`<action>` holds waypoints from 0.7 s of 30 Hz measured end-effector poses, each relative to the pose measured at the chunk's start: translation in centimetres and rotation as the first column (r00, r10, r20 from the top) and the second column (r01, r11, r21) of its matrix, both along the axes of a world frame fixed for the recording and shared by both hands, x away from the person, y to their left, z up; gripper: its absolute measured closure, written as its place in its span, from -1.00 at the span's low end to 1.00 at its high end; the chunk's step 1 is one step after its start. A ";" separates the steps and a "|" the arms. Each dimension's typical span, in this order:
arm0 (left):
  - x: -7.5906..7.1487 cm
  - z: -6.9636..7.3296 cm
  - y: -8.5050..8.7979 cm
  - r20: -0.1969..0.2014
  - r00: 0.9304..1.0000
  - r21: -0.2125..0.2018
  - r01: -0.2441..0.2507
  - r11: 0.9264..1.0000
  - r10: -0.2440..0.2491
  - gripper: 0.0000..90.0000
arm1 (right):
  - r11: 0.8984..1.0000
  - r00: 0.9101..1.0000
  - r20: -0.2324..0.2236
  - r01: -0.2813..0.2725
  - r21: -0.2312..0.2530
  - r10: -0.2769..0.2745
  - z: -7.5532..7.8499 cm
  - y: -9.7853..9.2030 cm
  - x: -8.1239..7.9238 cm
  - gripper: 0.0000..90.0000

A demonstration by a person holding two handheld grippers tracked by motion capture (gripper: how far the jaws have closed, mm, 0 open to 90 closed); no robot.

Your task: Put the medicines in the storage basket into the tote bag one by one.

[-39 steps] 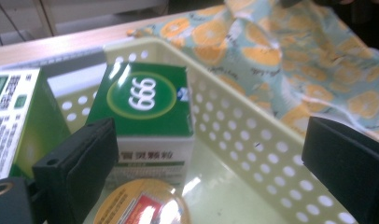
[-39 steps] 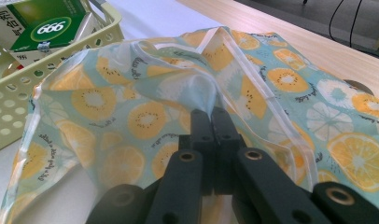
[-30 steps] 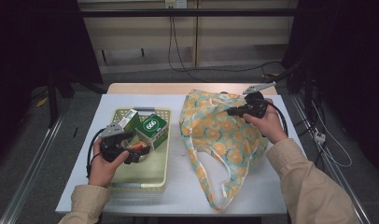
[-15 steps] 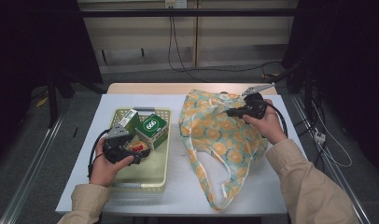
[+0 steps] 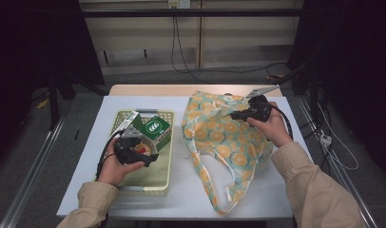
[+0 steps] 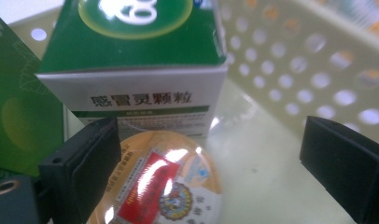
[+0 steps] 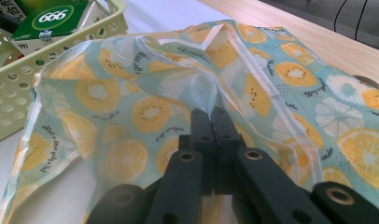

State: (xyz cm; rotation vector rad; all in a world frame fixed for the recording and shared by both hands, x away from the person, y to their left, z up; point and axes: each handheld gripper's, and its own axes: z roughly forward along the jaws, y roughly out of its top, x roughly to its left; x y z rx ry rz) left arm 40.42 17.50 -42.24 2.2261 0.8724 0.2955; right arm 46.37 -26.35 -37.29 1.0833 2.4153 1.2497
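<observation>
While the right gripper (image 5: 235, 114) has its fingers clenched on a fold of the fruit-print bag (image 5: 224, 142) near its mouth, the bag lies flat on the bench (image 5: 181, 190), long axis running away from the person, handles toward the near edge. The left gripper (image 6: 211, 154) has its fingers released, spread either side of a round tin (image 6: 155, 186) in the yellow basket (image 5: 165, 180), just beside a green box (image 6: 136, 60).

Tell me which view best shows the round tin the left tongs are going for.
Left gripper view: the round tin lies close up between the open left tongs, label visible. High view shows a small red patch by the hand.
</observation>
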 end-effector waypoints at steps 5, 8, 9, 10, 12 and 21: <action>0.8 -0.8 -0.2 -0.013 1.000 0.039 0.009 0.999 -0.009 -0.78 | 1.000 1.000 -0.004 0.001 0.007 -0.001 -0.2 -0.2 0.0 1.00; 1.1 -0.9 -0.3 0.004 1.000 0.059 0.030 0.998 -0.030 -0.79 | 1.000 1.000 -0.009 0.000 0.008 0.000 -0.3 -0.4 0.0 1.00; 1.2 -0.9 -0.4 0.007 1.000 0.063 0.027 0.998 -0.028 -0.79 | 1.000 1.000 -0.010 0.001 0.008 -0.001 -0.3 -0.5 0.0 1.00; 1.2 -1.0 -0.4 0.011 1.000 0.070 0.026 0.997 -0.027 -0.79 | 1.000 1.000 -0.008 0.002 0.008 -0.002 -0.3 -0.5 0.0 1.00; 1.2 -1.0 -0.5 0.011 0.999 0.075 0.030 0.997 -0.031 -0.80 | 1.000 1.000 -0.008 0.003 0.011 -0.003 -0.4 -0.6 0.0 1.00; 1.4 -0.7 -0.5 0.035 0.999 0.098 0.015 0.995 -0.019 -0.72 | 1.000 1.000 -0.004 0.003 0.000 -0.003 -0.3 -0.6 -0.1 1.00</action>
